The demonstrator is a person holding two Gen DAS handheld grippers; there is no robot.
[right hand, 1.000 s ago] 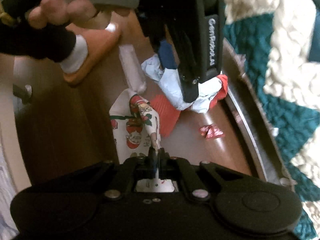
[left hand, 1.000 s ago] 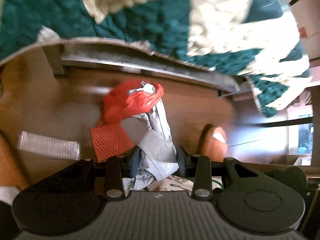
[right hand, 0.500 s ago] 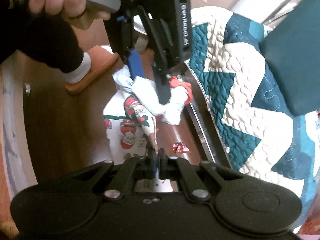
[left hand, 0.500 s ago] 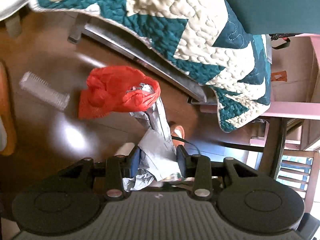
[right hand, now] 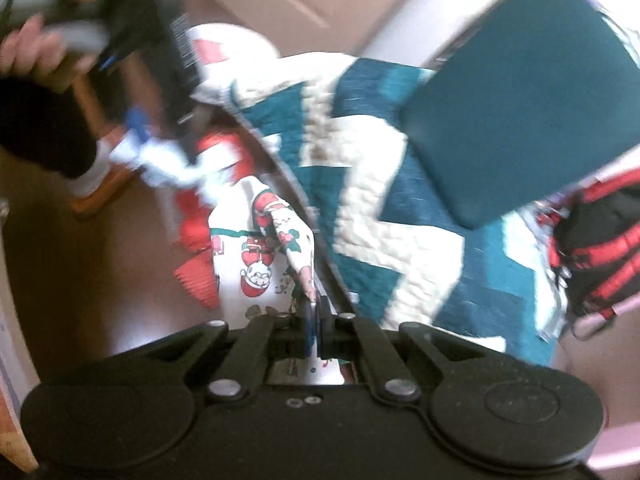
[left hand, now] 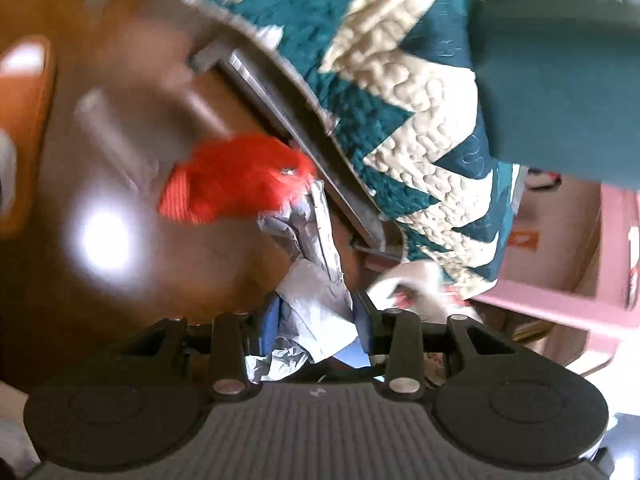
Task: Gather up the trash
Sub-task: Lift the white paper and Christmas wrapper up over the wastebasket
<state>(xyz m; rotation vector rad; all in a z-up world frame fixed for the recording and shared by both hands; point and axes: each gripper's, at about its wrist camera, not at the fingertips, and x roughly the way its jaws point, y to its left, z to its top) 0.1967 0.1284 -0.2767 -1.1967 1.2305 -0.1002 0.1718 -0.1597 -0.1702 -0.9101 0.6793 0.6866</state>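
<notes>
Left wrist view: a crumpled grey-white wrapper is pinched between the blue pads of the left gripper, with a bundle of red netting dangling from its far end. A second ago this bundle was seen lying on the brown wooden floor beside the bed frame; now it has been lifted clear and hangs over the floor, the teal-and-cream quilt filling more of the picture. The frame is blurred, so finer detail of the netting cannot be made out.

Right wrist view: the right gripper is pressed together on the edge of a Santa-printed bag, which has been raised from the floor along with it and hangs below the fingers. The hand holding the left gripper is seen at upper left, its wrapper and netting suspended just above the bag.

Both pieces have been picked up; the trash is judged ready to be dropped into the bag.
</notes>
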